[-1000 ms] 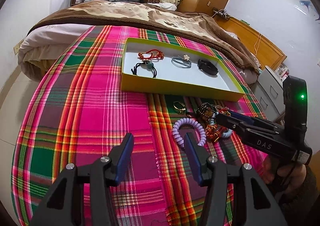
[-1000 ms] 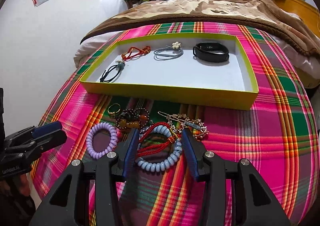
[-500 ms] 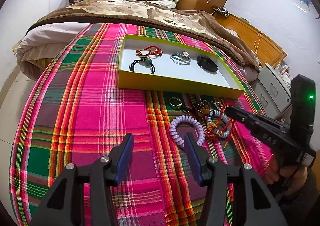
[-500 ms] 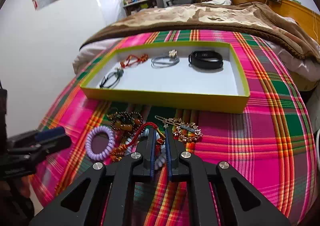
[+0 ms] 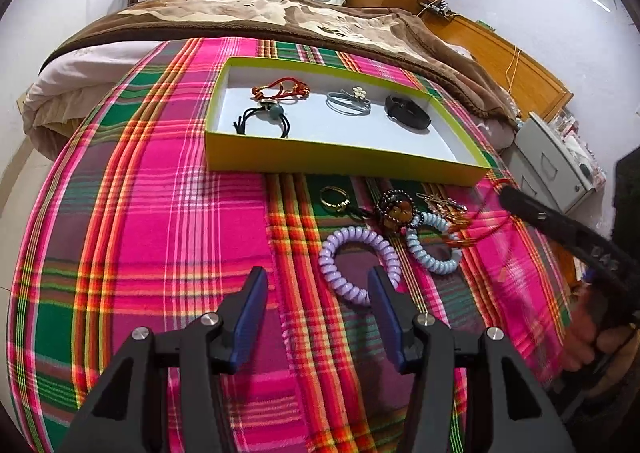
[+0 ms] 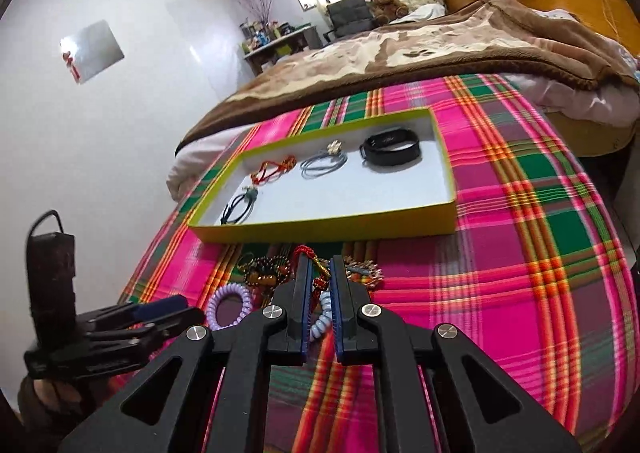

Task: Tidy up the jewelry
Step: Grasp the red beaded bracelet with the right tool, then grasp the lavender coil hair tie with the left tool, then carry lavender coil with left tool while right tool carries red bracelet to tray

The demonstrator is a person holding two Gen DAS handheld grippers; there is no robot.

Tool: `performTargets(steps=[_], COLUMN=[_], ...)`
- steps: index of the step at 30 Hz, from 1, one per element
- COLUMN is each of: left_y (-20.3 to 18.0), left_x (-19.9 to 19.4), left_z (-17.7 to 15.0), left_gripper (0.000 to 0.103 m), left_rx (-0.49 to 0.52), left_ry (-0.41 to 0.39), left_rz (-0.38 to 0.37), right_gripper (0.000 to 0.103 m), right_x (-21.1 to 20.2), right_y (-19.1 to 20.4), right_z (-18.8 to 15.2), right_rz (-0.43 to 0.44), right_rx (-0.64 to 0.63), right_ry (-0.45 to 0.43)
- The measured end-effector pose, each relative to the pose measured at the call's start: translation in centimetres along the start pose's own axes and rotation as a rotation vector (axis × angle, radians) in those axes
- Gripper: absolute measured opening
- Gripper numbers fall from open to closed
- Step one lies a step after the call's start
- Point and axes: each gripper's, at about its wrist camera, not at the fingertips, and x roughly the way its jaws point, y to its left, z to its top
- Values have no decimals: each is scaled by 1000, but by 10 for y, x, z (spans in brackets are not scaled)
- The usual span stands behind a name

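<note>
From the left wrist, the left gripper (image 5: 316, 295) is held spread and empty beside the purple coil (image 5: 358, 259); the red cord bracelet (image 5: 478, 231) has been dragged taut out of the pile. From the right wrist, the right gripper (image 6: 320, 273), closed since a second ago, is seen pinching that bracelet and lifting, probably towards the tray (image 6: 400, 223).
</note>
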Motion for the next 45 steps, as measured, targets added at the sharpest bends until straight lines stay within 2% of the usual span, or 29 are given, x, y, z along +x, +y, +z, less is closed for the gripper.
performTargets(steps=[2, 5, 9, 11, 13, 18, 20, 22, 35, 45], left_y=[-4, -8, -17, -18, -18, -17, -16, -14, -9, -8], left_x=[3, 8, 14, 15, 16, 16, 15, 14, 1, -17], left_z=[1, 3, 5, 5, 6, 6, 6, 7, 9, 23], left_gripper=[54, 54, 54, 51, 43, 35, 29, 11, 11, 11], left_rx=[17, 38, 89, 99, 103, 111, 114, 113, 86, 69], left_ry=[1, 11, 10, 3, -4, -11, -14, -17, -40, -92], left_rz=[45, 56, 107, 125, 146, 168, 178, 185, 135, 95], right_gripper=[9, 9, 9, 9, 9, 9, 9, 9, 9, 9], right_x=[-7, -17, -28, -34, -39, -43, -44, -44, -42, -42], right_y=[-3, -6, -10, -11, -11, -10, -10, -11, -13, -11], right_z=[1, 1, 3, 4, 5, 6, 6, 5, 5, 9], right_rz=[0, -4, -10, -15, -19, -15, -15, -16, -18, -23], right_rx=[4, 3, 11, 11, 6, 3, 7, 10, 17, 12], right_ry=[-14, -35, -60, -77, -89, -101, -104, -105, -98, -104])
